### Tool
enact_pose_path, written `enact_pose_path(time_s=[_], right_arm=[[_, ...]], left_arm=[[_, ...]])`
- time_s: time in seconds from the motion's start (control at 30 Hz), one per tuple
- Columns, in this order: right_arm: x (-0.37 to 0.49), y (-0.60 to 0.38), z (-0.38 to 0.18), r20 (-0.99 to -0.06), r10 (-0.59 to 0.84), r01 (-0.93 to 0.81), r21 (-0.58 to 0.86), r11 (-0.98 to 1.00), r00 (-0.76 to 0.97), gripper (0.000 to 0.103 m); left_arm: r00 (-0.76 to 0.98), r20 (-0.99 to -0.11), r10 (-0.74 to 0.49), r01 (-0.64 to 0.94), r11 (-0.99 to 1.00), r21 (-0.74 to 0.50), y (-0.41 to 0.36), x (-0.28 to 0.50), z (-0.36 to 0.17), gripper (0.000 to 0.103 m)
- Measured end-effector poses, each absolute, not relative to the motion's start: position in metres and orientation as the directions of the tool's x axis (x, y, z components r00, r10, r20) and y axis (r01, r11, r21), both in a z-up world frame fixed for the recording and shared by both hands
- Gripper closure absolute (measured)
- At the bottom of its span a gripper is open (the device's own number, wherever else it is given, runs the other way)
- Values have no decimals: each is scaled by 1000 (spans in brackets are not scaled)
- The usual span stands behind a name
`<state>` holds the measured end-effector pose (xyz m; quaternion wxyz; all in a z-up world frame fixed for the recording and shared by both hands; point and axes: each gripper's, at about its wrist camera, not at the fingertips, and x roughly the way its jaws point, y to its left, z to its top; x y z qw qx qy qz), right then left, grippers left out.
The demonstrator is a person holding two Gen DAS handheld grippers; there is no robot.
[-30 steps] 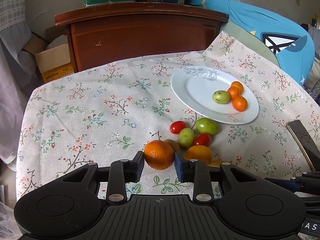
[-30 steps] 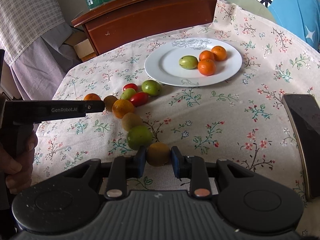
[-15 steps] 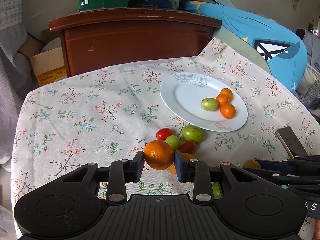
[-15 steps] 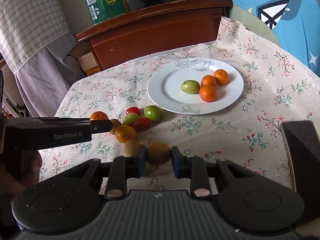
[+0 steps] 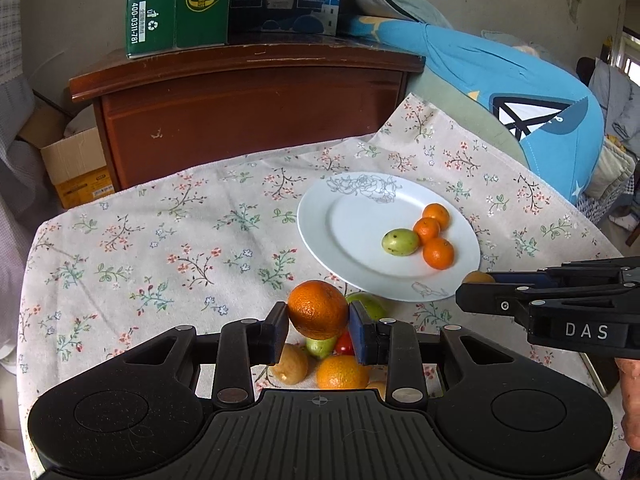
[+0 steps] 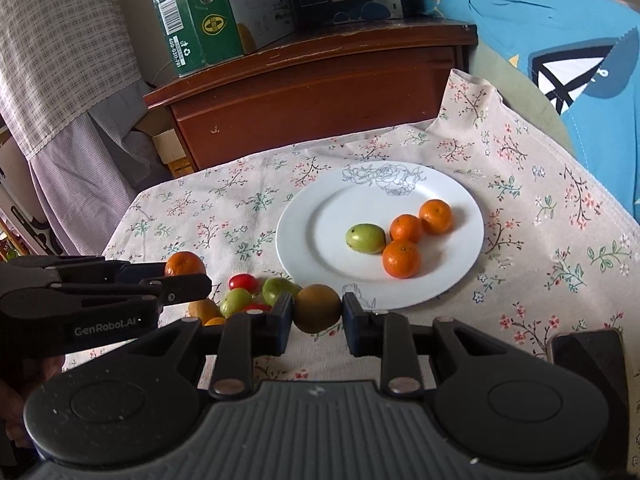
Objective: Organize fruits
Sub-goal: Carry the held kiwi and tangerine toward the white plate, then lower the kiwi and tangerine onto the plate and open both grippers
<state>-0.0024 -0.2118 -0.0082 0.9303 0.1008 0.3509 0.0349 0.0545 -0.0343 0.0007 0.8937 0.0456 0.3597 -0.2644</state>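
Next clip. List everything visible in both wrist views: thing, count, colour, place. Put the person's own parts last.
Round white plate: one, on the floral tablecloth.
Small oranges on plate: three, orange, right half.
Green oval fruit on plate: one, beside the oranges.
Loose fruit pile: green, red, orange and brown pieces on the cloth, near-left of the plate; count unclear.
Dark phone-like slab: one, near right on the cloth.
Wooden cabinet: one, brown, behind the table.
Cartons: green and blue, on the cabinet.
Blue cushion: one, far right.
Left gripper: black, shut on a large orange.
Right gripper: black, shut on a brown round fruit.
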Motion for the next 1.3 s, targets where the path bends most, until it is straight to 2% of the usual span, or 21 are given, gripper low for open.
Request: enact_pose_path(time_s=[0.5,1.3], right_arm=[[39,-240,4,-605,118,41,242,969,787,77],[98,-262,-22,-635,86,119,273,955,768,77]], left_arm=[[556,-658,-508,549,819,-168,-60,94,2,73],[512,-684,-520,542,813,-212,-93,130,-23,73]])
